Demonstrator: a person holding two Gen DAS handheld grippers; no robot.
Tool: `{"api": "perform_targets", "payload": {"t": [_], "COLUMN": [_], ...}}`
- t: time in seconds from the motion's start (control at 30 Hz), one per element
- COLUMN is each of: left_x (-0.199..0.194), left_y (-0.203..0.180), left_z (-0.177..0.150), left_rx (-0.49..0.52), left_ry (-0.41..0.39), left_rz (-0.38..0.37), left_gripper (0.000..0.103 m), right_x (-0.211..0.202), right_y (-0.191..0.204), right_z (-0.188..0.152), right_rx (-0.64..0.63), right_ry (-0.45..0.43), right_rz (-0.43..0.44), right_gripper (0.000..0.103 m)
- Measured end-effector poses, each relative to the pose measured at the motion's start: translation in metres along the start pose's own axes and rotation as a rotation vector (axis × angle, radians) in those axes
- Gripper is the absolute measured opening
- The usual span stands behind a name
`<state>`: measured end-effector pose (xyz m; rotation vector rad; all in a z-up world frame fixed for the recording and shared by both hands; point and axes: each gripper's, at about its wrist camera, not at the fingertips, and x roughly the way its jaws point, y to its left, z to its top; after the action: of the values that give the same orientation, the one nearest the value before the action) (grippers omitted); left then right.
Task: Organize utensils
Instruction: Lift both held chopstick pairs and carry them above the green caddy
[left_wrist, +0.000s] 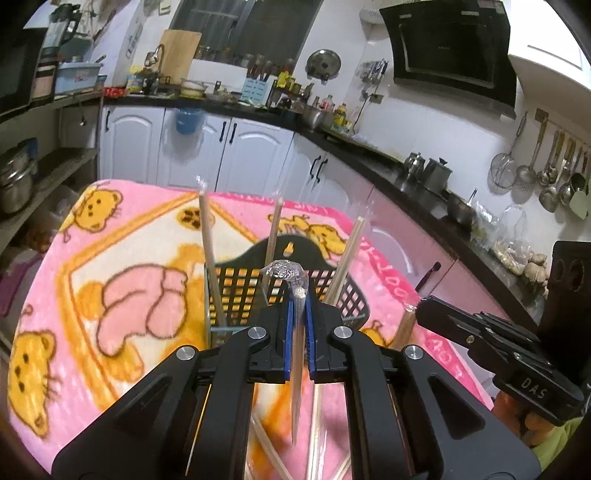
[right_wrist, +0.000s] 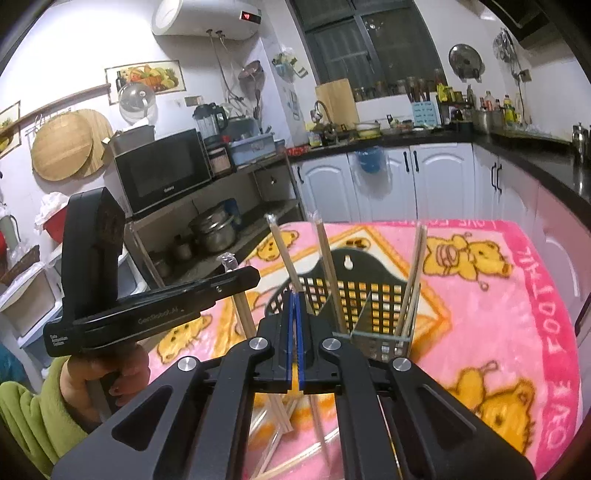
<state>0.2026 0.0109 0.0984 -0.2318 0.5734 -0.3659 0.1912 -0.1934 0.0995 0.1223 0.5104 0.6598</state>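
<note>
- We're looking at roughly halfway: three wrapped chopstick pairs are already leaning in the black holder, while several more are lying loose on the blanket.
- Our left gripper is pinching another crinkly plastic-sleeved pair upright, right by the holder.
- Our right gripper is pressing its blue pads together; we're not sure anything's inside.
- The holder's a rigid plastic lattice, the blanket's fuzzy fleece.

Bright, even indoor light fills both fisheye views; edges bow and darken into black corners, the pink blanket beyond the fingers is slightly soft, and windows are dark.
</note>
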Motion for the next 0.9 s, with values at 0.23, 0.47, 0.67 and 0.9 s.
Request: {"api": "perform_targets", "payload": {"t": [0.23,0.47,0.67,0.9], "left_x": [-0.007,-0.014,-0.017,-0.012], "left_y": [-0.01,-0.017,-0.021,-0.03], "left_z": [0.017,0.038,0.054,0.068], "left_rx": [0.016,0.025,0.033,0.046], "left_ry": [-0.047,-0.099,-0.138,-0.159], "left_rz": [-0.016,-0.028,-0.03,-0.044], "left_gripper": [0.003,0.003,0.003,0.003], "right_x": [-0.007,-0.016,-0.023,-0.031], "right_y": [0.001,0.001,0.003,0.003], "right_z": [0.02,0.04,0.055,0.072], "right_rx": [-0.015,-0.025,-0.038,-0.044], "right_ry": [-0.06,-0.127,-0.174,-0.224], "right_rz": [-0.005,-0.003,-0.005,-0.026], "right_gripper": [0.001,0.001,0.001,0.001]}}
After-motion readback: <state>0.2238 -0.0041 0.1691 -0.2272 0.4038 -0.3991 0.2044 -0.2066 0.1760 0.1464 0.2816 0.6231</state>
